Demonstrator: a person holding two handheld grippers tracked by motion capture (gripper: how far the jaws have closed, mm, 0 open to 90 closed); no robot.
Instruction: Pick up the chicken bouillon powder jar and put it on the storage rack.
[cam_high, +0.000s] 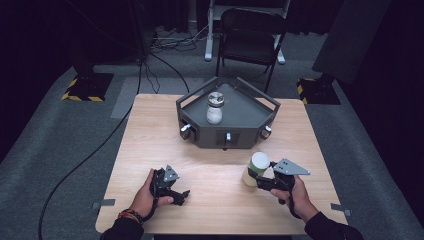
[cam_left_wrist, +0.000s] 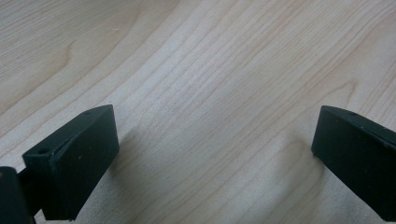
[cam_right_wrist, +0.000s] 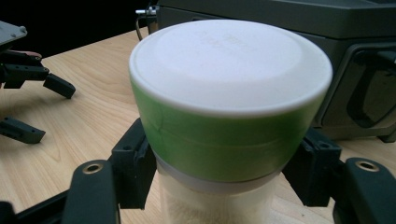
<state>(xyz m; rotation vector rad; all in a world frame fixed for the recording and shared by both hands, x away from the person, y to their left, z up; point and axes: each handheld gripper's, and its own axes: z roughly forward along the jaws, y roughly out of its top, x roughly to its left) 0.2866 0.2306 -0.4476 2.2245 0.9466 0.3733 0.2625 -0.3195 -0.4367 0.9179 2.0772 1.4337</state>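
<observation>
We have the right gripper (cam_high: 261, 181) clamped on the jar (cam_high: 255, 169), fingers (cam_right_wrist: 133, 161) pressing both sides just under the green band of its white lid, so it's closed as far as the jar lets it. The jar sits at about 5 o'clock on the counter (cam_high: 150, 135), near the front of the dark tray (cam_high: 240, 117) and leaning slightly toward 11 o'clock. The left gripper (cam_high: 176, 195) is at roughly 7 o'clock, fingers (cam_left_wrist: 77, 158) spread wide with nothing but bare wood between them, parked low over the counter. A second jar (cam_high: 215, 107) stands upright inside the tray near its middle. Risks as we see them: the grip is high and narrow, right at the lid line, so the body below could swing or slip down if we lift fast. If the lid is loose, the jar could drop out of it. Moving toward the tray, the bottom could catch the tray's front wall or rail and tip. Setting it down too close to the other jar could knock that one over. The right-hand cable could also drag on the tray corner.
</observation>
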